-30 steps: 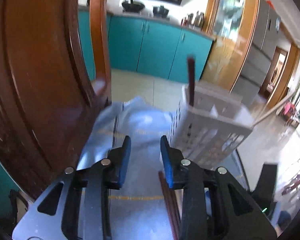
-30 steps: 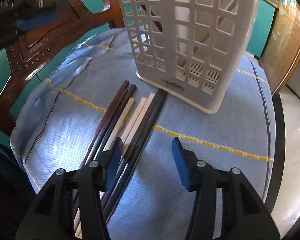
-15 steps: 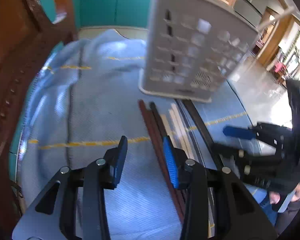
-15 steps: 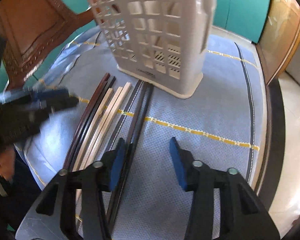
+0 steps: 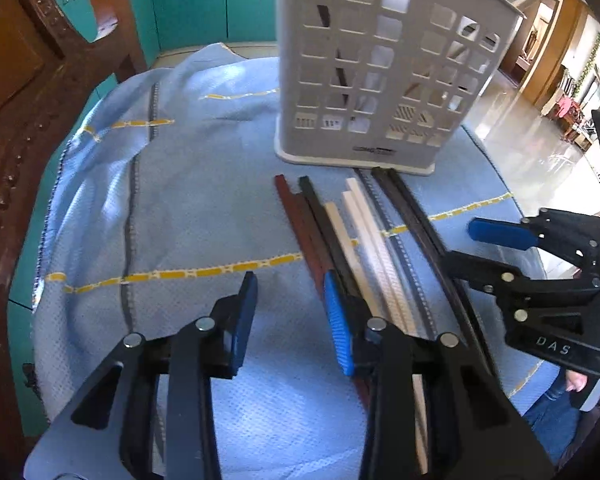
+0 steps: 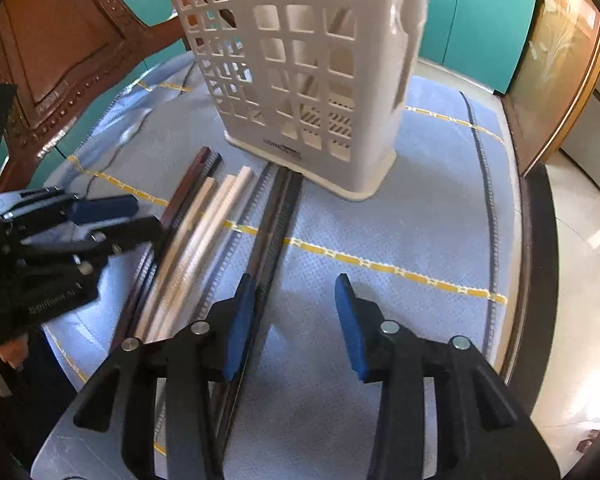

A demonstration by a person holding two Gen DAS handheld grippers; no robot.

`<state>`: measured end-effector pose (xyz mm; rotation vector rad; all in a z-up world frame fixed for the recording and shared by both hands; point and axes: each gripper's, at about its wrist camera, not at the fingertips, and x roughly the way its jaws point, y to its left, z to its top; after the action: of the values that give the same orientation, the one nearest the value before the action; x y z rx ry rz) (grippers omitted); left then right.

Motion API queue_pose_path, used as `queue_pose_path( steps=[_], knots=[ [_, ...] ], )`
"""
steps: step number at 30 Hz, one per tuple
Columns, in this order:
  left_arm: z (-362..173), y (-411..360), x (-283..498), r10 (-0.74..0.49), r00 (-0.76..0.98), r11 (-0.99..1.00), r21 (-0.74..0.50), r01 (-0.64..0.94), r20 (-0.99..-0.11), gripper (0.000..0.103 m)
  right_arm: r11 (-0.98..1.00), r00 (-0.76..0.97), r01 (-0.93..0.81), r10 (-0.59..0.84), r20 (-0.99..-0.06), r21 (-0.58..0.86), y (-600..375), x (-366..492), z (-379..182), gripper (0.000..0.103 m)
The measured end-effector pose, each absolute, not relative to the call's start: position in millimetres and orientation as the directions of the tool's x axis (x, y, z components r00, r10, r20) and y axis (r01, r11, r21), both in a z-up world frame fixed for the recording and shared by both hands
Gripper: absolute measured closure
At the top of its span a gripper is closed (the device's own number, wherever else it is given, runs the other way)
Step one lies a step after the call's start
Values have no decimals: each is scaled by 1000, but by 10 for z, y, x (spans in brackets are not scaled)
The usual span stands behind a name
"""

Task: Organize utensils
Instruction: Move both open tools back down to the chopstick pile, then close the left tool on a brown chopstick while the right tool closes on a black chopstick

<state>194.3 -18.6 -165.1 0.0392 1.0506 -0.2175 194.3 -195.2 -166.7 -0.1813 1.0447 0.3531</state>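
The white slotted caddy (image 5: 384,68) stood upright on the blue cloth (image 5: 204,208) over the desk, upper centre of the frame, with dark and pale sticks leaning inside (their number was unclear through the slots). The loose chopsticks (image 5: 340,232) lay in a row just before it. The left tool (image 5: 290,320) was released, its jaws closing on nothing. The right tool (image 6: 296,320) stood released and empty, one pad beside the black pair (image 6: 276,220). Tool bodies hid the chopsticks' near ends.

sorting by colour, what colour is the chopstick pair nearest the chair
Reddish brown chopsticks, clearest in the left wrist view.
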Motion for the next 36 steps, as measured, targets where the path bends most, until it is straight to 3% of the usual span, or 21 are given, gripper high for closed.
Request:
queue_pose_path(
  steps=[2, 5, 11, 22, 33, 36],
  knots=[
    [-1693, -132, 1981, -150, 478, 980, -68, 185, -865, 69, 918, 470, -392, 148, -870, -55, -1907, 1891, -1678, 61],
    [-1724, -76, 1979, -129, 476, 983, -50, 175, -870, 73, 921, 468, -387, 148, -871, -51, -1913, 1872, -1681, 61],
    [-1628, -64, 1950, -232, 497, 969, -153, 195, -836, 73, 923, 470, -382, 154, -869, -43, -1913, 1876, -1679, 61],
    [-1663, -241, 1936, -56, 500, 982, 42, 183, -864, 70, 925, 473, -379, 159, -866, -37, -1919, 1867, -1676, 60],
    [-1524, 114, 2417, -166, 566, 983, -181, 31, -808, 71, 929, 477, -368, 144, -867, -48, -1816, 1883, -1678, 59],
    [-1573, 8, 2565, -171, 563, 983, -176, 47, -809, 71, 930, 481, -365, 149, -864, -43, -1814, 1891, -1683, 57]
  ],
)
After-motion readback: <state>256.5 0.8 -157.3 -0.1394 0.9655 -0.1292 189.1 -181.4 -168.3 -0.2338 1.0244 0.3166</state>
